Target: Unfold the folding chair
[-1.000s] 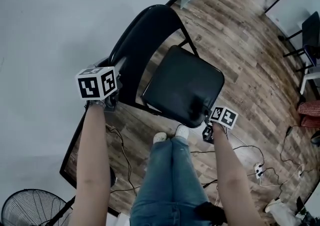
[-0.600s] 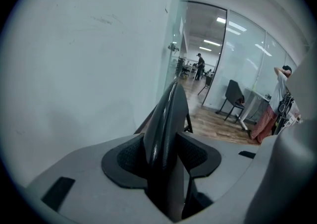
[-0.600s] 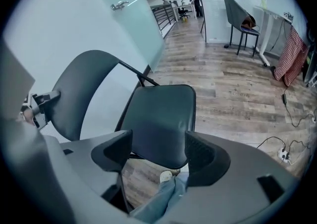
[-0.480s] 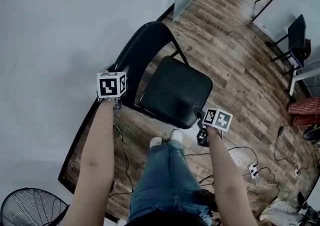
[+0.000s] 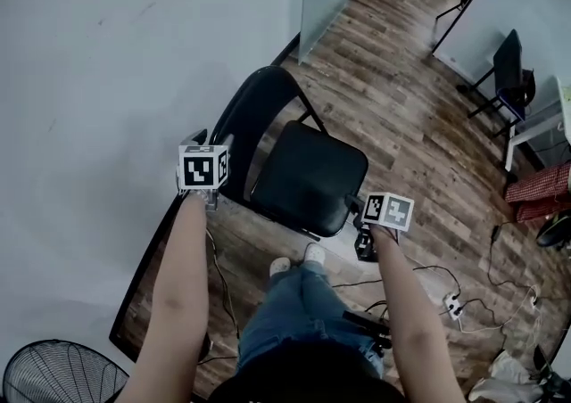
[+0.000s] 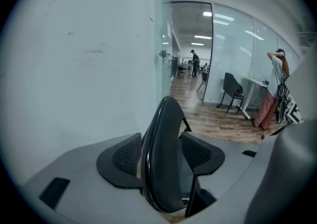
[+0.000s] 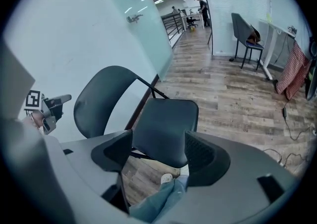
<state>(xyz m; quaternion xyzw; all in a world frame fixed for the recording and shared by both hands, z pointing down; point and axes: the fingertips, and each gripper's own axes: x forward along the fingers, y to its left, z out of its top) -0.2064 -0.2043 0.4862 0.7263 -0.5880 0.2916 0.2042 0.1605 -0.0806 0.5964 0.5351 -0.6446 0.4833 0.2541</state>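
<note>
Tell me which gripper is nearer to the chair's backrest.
Left. The left gripper has the backrest between its jaws, which have just been opening. The right gripper hangs by the front corner of the seat, farther away.

The wooden floor [image 5: 401,116] carried the folding chair [image 5: 308,178], standing open near its wall-side edge; cables [image 5: 428,267] and a power strip [image 5: 453,303] lay farther from that edge.

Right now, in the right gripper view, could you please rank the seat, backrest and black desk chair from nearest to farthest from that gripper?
1. Seat: straight ahead, just beyond the jaws.
2. Backrest: further back, to the left.
3. Black desk chair: far away, upper right.
</note>
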